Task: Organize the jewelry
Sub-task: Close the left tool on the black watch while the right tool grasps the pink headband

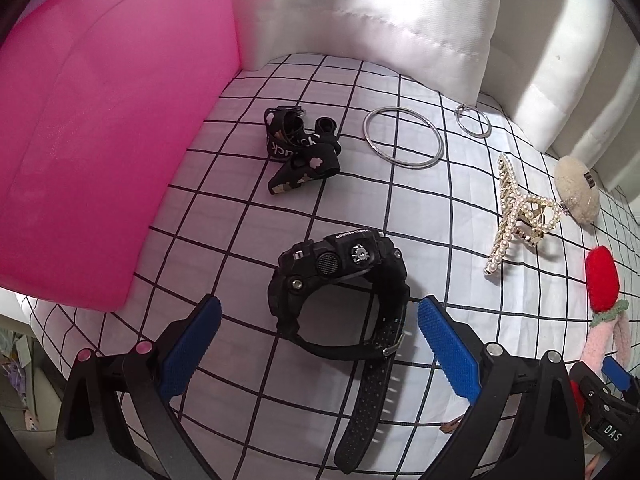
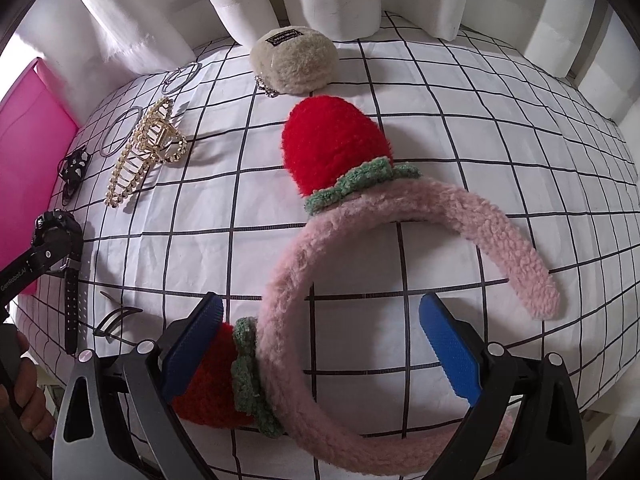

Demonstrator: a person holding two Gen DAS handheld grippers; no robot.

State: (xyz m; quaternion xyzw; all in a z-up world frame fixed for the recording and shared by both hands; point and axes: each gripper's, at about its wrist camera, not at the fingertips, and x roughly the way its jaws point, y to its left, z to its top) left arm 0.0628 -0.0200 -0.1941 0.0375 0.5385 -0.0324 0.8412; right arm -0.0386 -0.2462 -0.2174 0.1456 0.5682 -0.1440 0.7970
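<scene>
Down at the bottom of the left wrist view, the left gripper (image 1: 320,344) stands wide apart, its blue pads on either side of the black watch (image 1: 340,280) without touching it; it grips nothing. The watch lies at lower centre of the frame on the checked cloth (image 1: 224,208), case tilted up, strap looped and buckled, with the free strap end trailing toward the bottom edge. I judge it the heaviest piece here, with a rigid case and a rubbery, pliable strap that should not slip. The case, pinched across its flanks, looks the surest hold, since the loop would likely squash.

In the right wrist view the right gripper (image 2: 320,344) is likewise spread and clasps nothing. The pink fuzzy headband (image 2: 296,280) arcs between its pads; the left pad sits against or just over the lower red strawberry (image 2: 208,380), and I cannot tell whether they touch. The headband looks light, plush outside and probably springy inside, so a pinch across the band itself should hold better than one on a soft strawberry.

Further out, a pearl hair claw (image 1: 520,216) lies at right in the left view, likely brittle at the teeth. Above centre are a large silver bangle (image 1: 404,138), thin and slippery, a smaller hoop (image 1: 474,120) and a black printed strap (image 1: 296,148). A beige fluffy pouch (image 2: 296,60) sits at the top of the right view, and a pink surface (image 1: 88,120) fills the upper left of the left view.
</scene>
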